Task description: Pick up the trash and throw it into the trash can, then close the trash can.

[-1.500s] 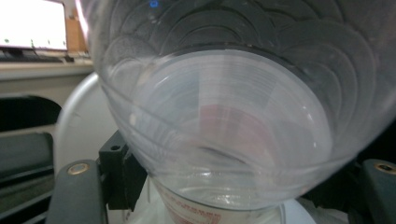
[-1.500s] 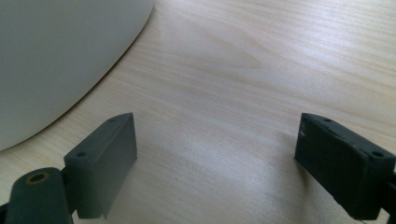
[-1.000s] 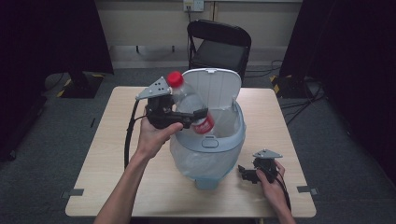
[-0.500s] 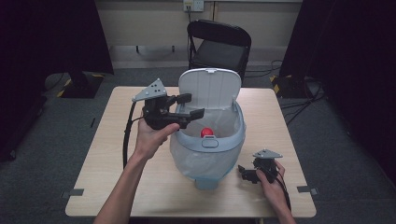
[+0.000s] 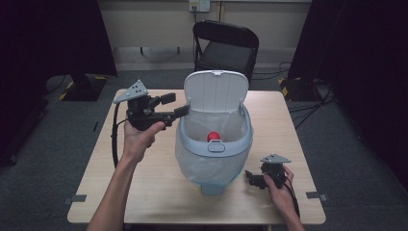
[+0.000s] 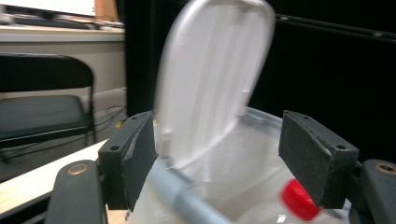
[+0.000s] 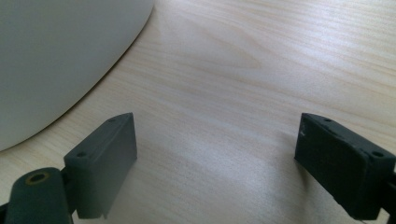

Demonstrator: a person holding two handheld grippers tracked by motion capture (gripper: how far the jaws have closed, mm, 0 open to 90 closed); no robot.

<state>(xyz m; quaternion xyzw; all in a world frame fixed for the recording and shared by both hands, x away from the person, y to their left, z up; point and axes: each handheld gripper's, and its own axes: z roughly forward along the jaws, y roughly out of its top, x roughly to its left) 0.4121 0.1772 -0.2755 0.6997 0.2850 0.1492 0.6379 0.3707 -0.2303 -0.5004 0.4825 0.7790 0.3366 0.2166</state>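
Note:
A pale blue bin [image 5: 214, 147] with a clear liner stands mid-table, its white lid [image 5: 215, 92] propped upright. Inside it lies a bottle with a red cap [image 5: 213, 136], the cap also showing in the left gripper view [image 6: 299, 199]. My left gripper [image 5: 174, 106] hovers open and empty just left of the bin's rim; its jaws frame the lid [image 6: 212, 79] and the rim [image 6: 187, 200]. My right gripper [image 5: 251, 180] rests low on the table [image 5: 125, 192] right of the bin's base, open, with bare wood [image 7: 219, 126] between its jaws and the bin's wall [image 7: 60, 56] to one side.
A black chair [image 5: 226, 45] stands behind the table's far edge. Cables lie on the grey floor at the right. The left gripper's cable [image 5: 114, 139] loops down beside the forearm.
The bottle that my left gripper held over the bin a second ago has dropped inside. The left gripper has drawn back to the left, open. The right gripper has stayed put.

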